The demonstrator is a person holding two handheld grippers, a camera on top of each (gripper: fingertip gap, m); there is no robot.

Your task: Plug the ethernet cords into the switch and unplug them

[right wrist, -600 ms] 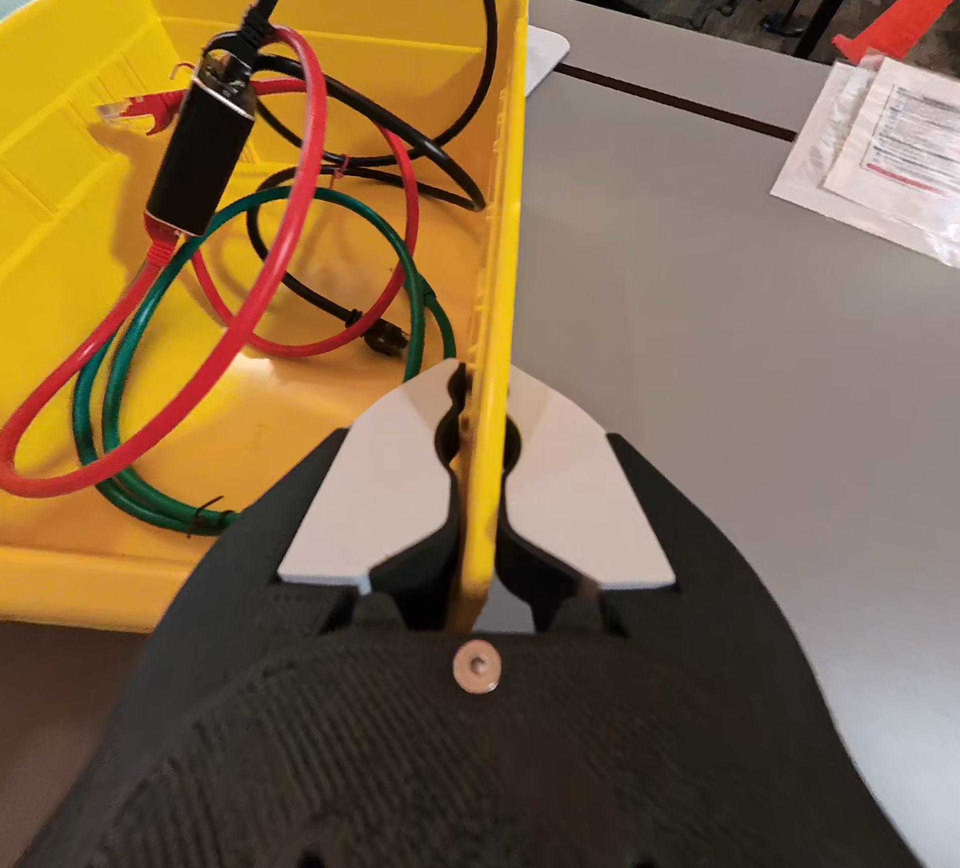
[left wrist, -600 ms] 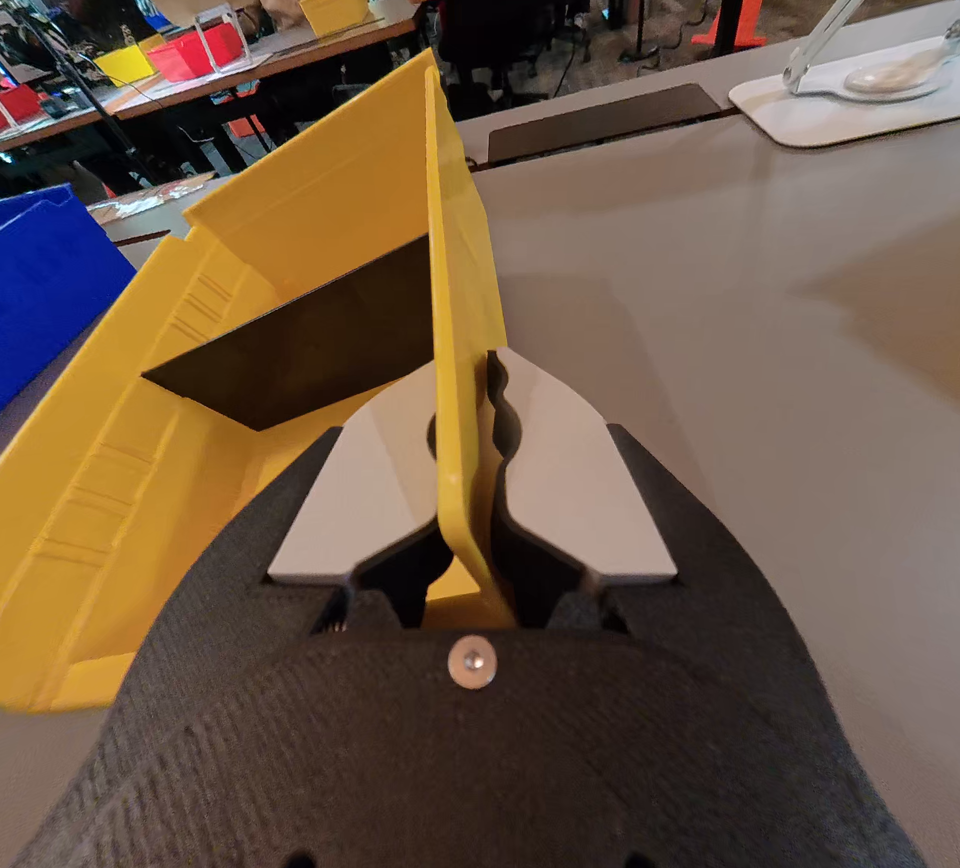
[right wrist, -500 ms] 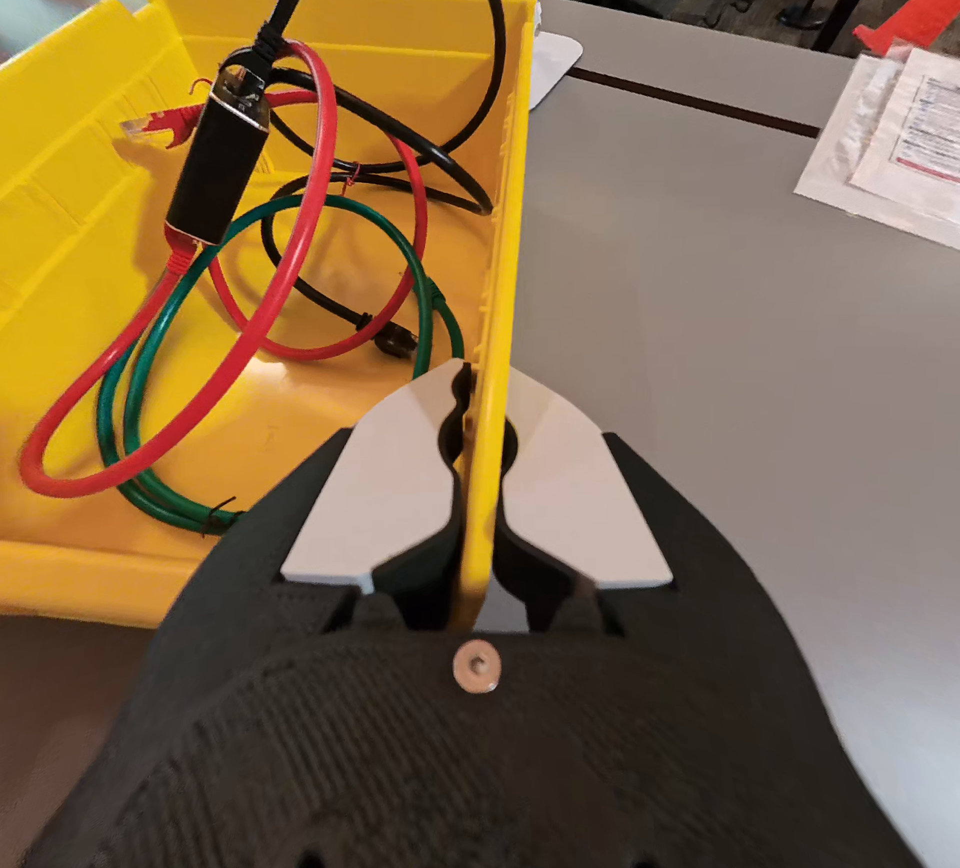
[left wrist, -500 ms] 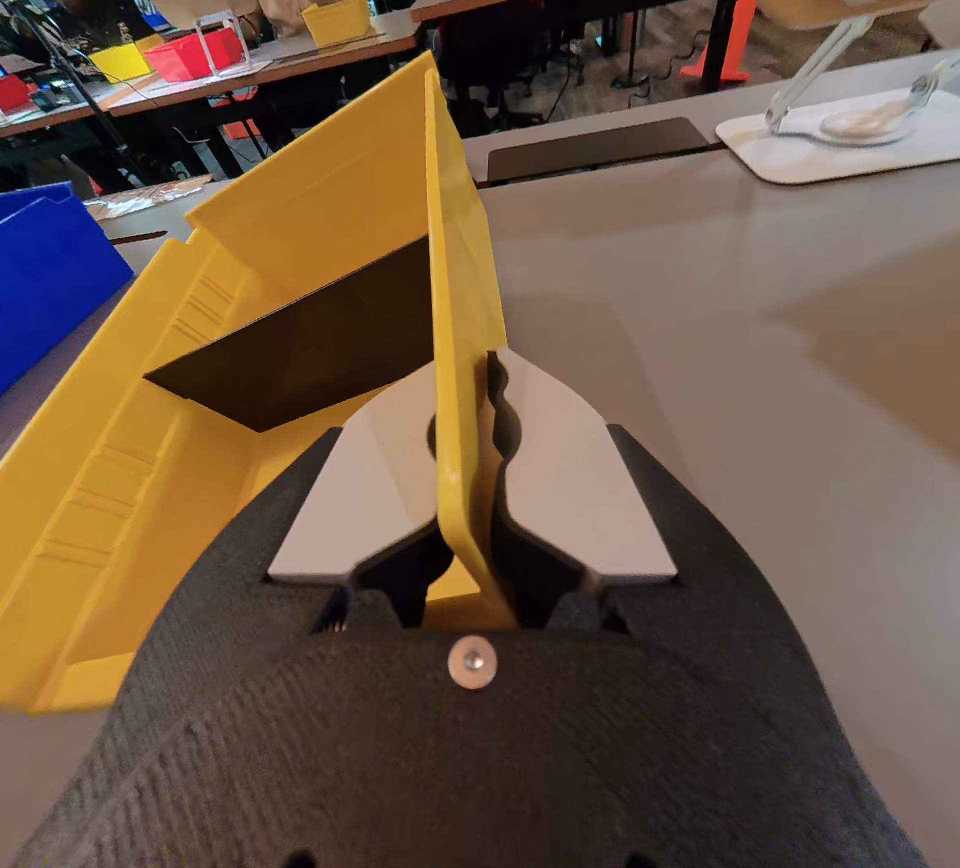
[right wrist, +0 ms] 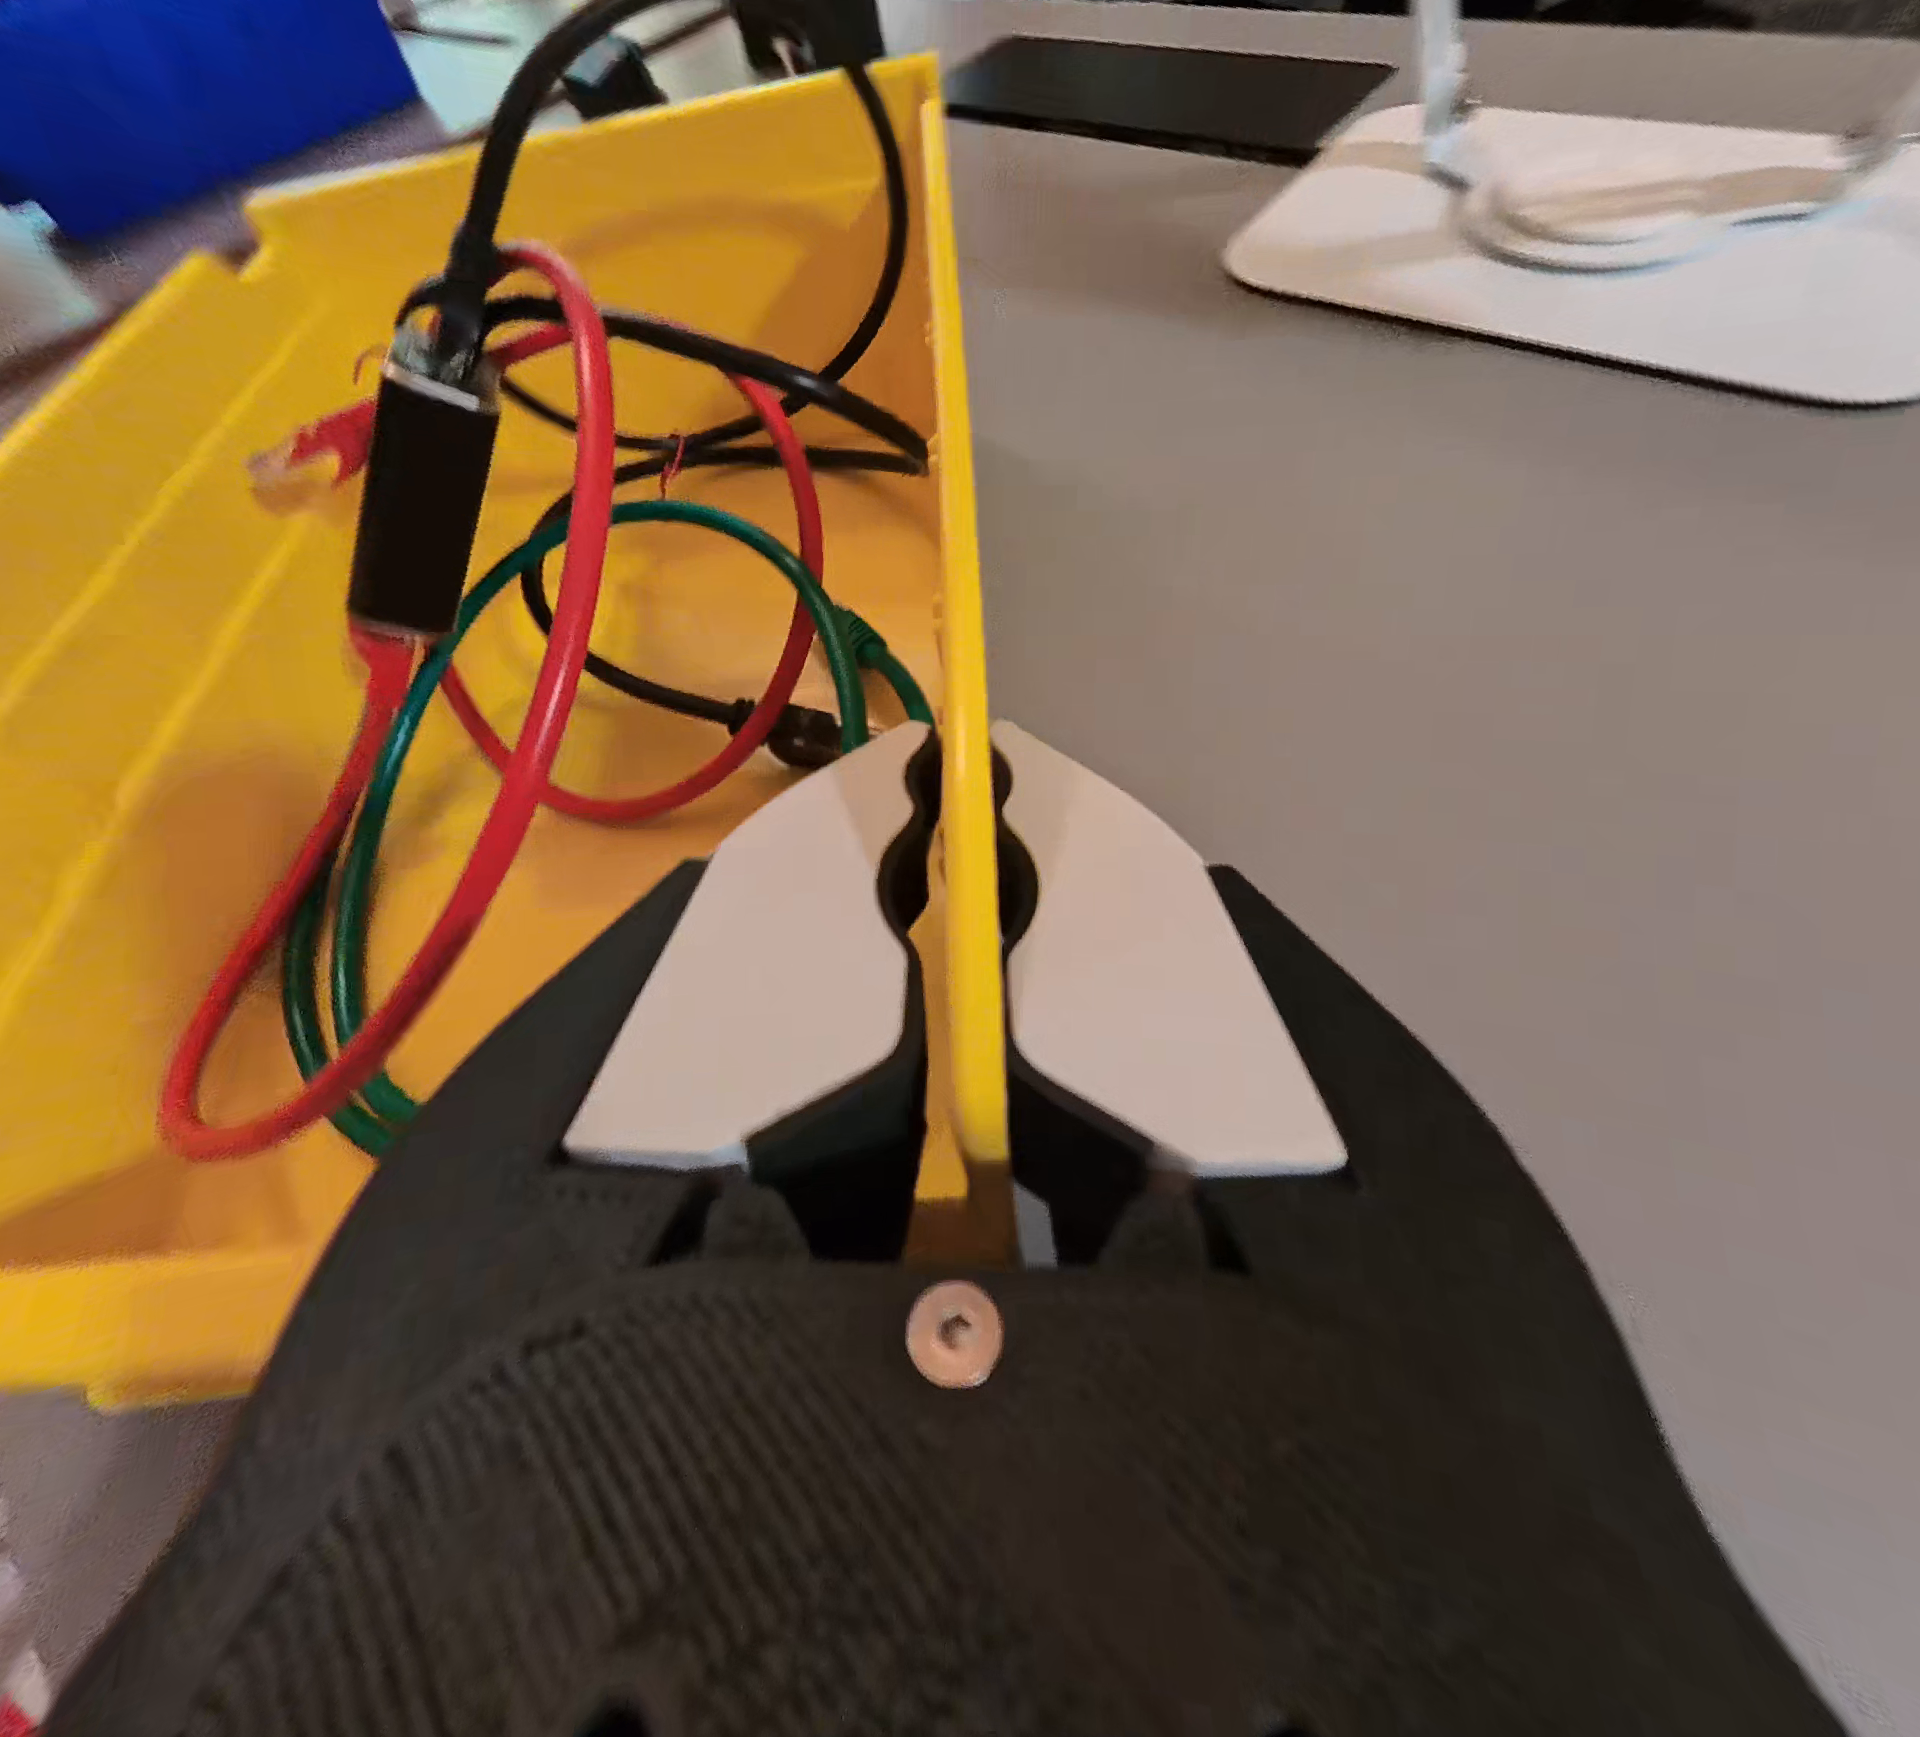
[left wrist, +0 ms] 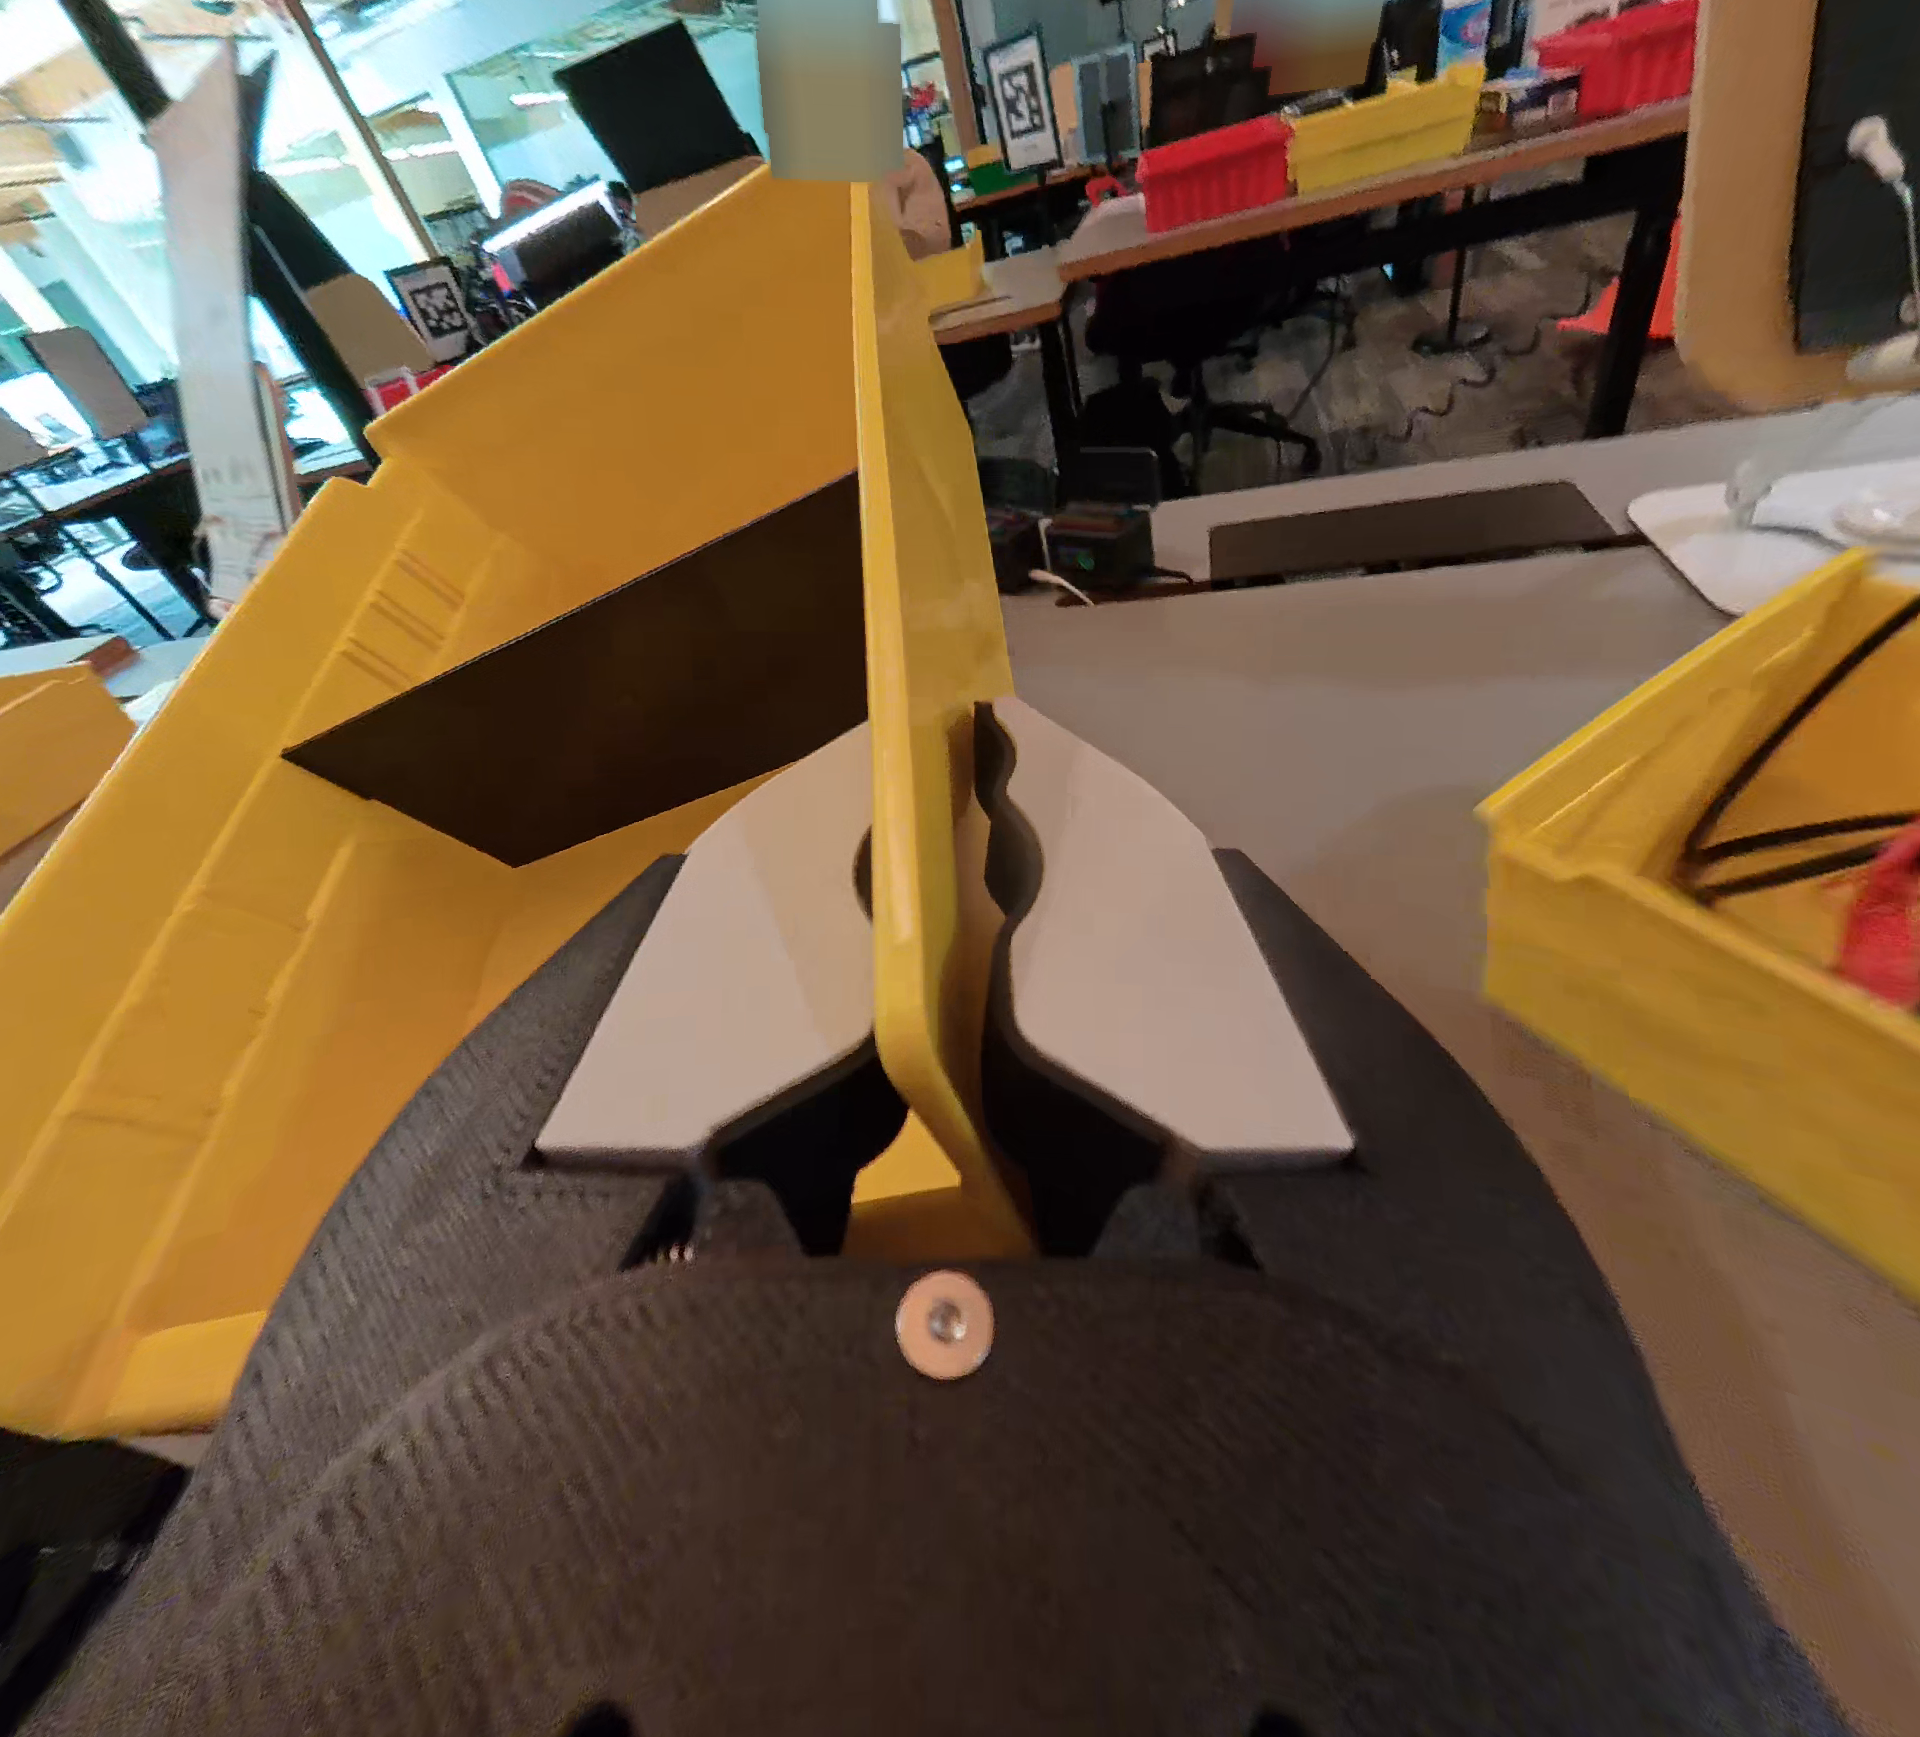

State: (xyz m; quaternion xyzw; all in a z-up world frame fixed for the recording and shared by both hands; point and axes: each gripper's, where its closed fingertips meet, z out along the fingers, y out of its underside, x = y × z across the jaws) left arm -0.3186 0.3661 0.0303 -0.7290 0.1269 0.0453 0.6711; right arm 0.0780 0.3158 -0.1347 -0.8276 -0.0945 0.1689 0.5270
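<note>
Both grippers clamp bin walls above the grey table; left gripper pinches the side wall of a tilted yellow bin with a flat black divider; right gripper grips the wall of the cord bin, near the table's left edge; inside lie looped red cord, green cord, black cable and the boxy black switch. Smooth plastic could slip, spilling cords.

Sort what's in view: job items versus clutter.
Job items:
yellow bin held by right gripper
red cord
green cord
black switch
black cable

Clutter:
yellow bin with black divider, held by left gripper
white stand base
blue bin
</note>
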